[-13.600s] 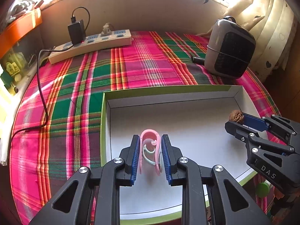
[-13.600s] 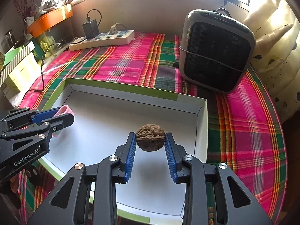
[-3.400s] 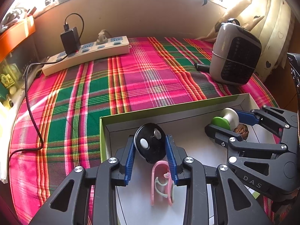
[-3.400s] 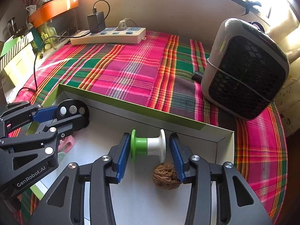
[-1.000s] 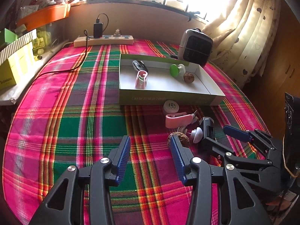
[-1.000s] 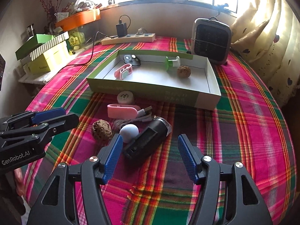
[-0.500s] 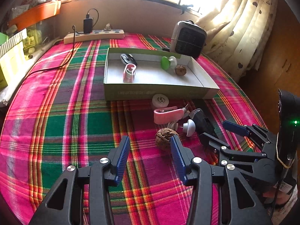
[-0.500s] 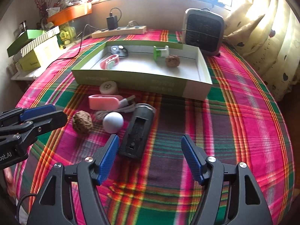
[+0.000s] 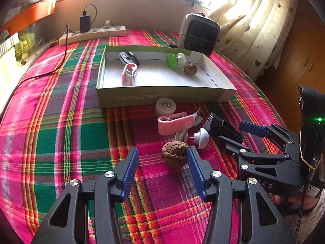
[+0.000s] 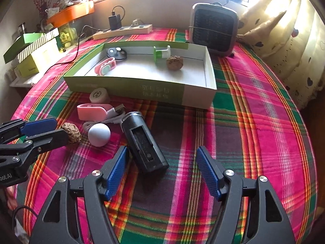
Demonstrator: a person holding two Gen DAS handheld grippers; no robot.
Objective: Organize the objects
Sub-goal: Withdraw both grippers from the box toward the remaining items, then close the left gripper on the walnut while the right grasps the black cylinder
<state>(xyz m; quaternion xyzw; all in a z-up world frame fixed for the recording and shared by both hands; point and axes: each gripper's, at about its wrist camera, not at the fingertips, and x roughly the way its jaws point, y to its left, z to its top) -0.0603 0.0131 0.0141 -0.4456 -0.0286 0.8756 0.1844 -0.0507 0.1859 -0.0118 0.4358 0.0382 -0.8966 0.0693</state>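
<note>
A green-and-white tray [image 9: 162, 97] [image 10: 142, 91] holds a black disc [image 9: 128, 58], a pink clip [image 9: 129, 75], a green-white spool [image 9: 175, 60] and a walnut [image 9: 190, 68]. In front of it lie a white round puck [image 9: 166, 105], a pink holder with a cable [image 9: 175, 123], a white ball [image 10: 99, 132], a black device [image 10: 145, 142] and a second walnut [image 9: 174, 155]. My left gripper [image 9: 162, 168] is open around this walnut, which lies close to the right finger. My right gripper [image 10: 162, 170] is open, with the black device's near end between its fingers.
A grey fan heater [image 9: 199, 33] stands behind the tray at the right. A power strip with a charger [image 9: 93, 33] lies at the back by the wall. Boxes [image 10: 34, 50] sit off the table's left edge. Curtains [image 9: 254, 20] hang at the right.
Both grippers have moved forward and down towards the loose objects. The walnut now sits between my left fingers, and the black device's end has come between my right fingers.
</note>
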